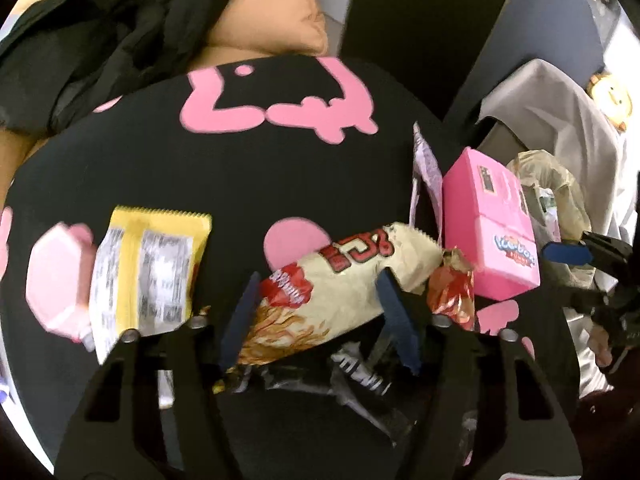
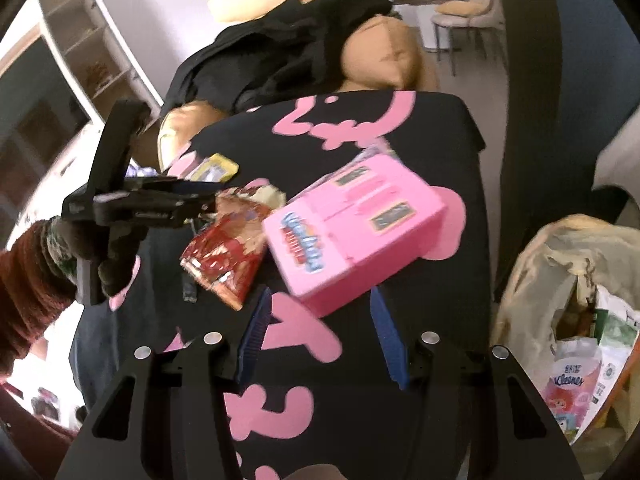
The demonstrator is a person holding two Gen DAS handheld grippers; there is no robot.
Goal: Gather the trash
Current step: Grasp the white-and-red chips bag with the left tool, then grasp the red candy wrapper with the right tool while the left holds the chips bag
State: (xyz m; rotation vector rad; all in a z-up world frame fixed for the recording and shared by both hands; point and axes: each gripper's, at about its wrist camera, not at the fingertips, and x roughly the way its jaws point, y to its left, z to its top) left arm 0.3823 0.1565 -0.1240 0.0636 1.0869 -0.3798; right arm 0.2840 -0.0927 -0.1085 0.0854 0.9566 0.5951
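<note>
A cream snack bag (image 1: 344,280) with red lettering lies on the black cloth with pink print (image 1: 240,168). My left gripper (image 1: 318,312) straddles its middle, both blue pads touching its sides, so it is shut on the bag. From the right wrist view that left gripper (image 2: 208,200) reaches in from the left, the bag (image 2: 272,196) mostly hidden. A red foil wrapper (image 2: 224,256) lies beside a pink box (image 2: 352,224). My right gripper (image 2: 320,316) is open, the box's near corner just between its fingertips, untouched.
A yellow packet (image 1: 148,272), a pale pink pack (image 1: 56,276), a black wrapper (image 1: 352,368) and a purple-white wrapper (image 1: 426,160) lie on the cloth. A translucent trash bag (image 2: 560,280) holding waste stands at the right. Orange cushions (image 2: 392,52) and black clothing (image 2: 280,48) lie behind.
</note>
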